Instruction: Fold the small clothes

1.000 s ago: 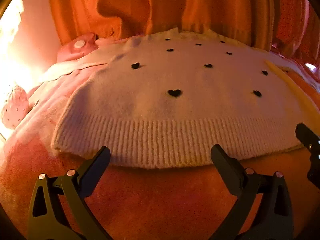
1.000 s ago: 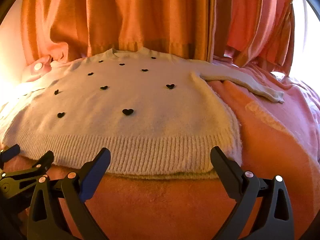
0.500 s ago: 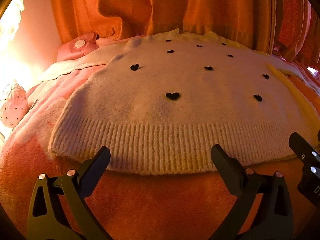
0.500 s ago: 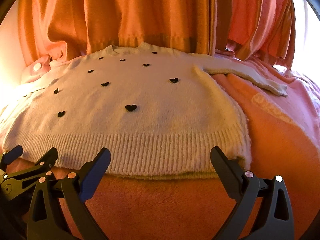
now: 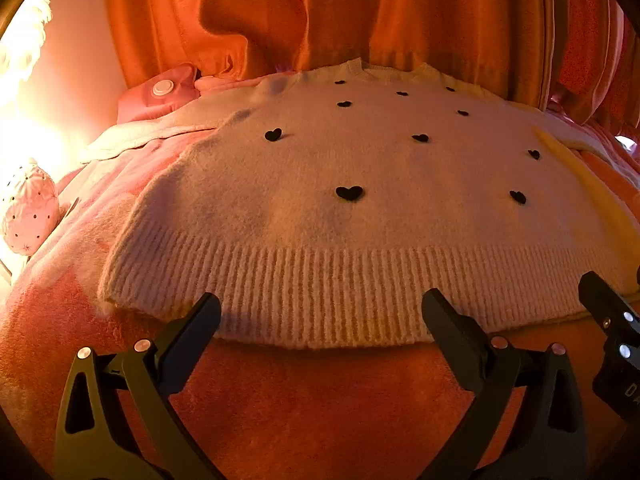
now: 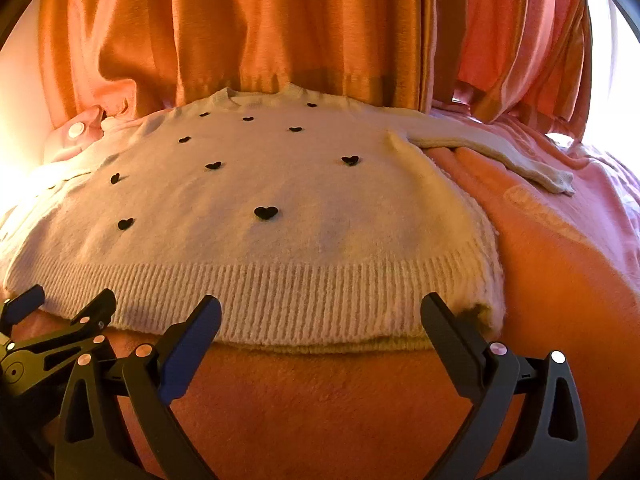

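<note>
The white sweater [image 6: 280,208] with little black hearts lies flat on the orange blanket [image 6: 320,408], its neck by the orange curtain [image 6: 280,32]. Both grippers have moved closer to the sweater's ribbed bottom edge [image 5: 320,292] than a moment ago, so I think the fold is about to start.

The left gripper [image 5: 320,312] is wide open and holds nothing; its tips sit right at the bottom edge. The right gripper [image 6: 320,316] is wide open too, empty, at the same edge near the sweater's right corner. One sleeve [image 6: 500,152] sticks out to the side.
</note>
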A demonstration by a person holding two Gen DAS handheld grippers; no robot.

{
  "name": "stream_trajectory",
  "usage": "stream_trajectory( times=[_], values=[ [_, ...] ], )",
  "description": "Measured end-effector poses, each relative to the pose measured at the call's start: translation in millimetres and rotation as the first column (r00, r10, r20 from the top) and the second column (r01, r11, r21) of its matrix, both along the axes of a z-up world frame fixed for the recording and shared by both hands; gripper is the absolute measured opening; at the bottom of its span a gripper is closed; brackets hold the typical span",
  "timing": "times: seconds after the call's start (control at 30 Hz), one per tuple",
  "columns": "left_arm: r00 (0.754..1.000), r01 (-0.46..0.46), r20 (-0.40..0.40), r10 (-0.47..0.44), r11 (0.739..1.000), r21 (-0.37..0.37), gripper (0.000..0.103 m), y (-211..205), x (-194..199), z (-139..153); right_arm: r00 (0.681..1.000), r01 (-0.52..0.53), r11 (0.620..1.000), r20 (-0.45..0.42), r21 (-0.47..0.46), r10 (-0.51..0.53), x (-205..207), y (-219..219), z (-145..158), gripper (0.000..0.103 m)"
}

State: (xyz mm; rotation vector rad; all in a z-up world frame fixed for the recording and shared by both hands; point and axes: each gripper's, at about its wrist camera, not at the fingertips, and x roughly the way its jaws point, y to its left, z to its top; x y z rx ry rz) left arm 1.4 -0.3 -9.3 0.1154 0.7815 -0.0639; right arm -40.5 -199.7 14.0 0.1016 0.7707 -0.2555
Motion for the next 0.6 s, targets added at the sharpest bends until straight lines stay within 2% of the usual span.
stream_trajectory(
  times=[0.6],
  values=[
    [1.0, 0.009, 0.004, -0.009, 1.0, 0.005, 0.098, -3.7, -1.3, 0.0, 1.0, -0.008, 1.0, -0.004, 0.004, 0.008, 0.3, 2.5, -0.5, 0.098]
  ],
)
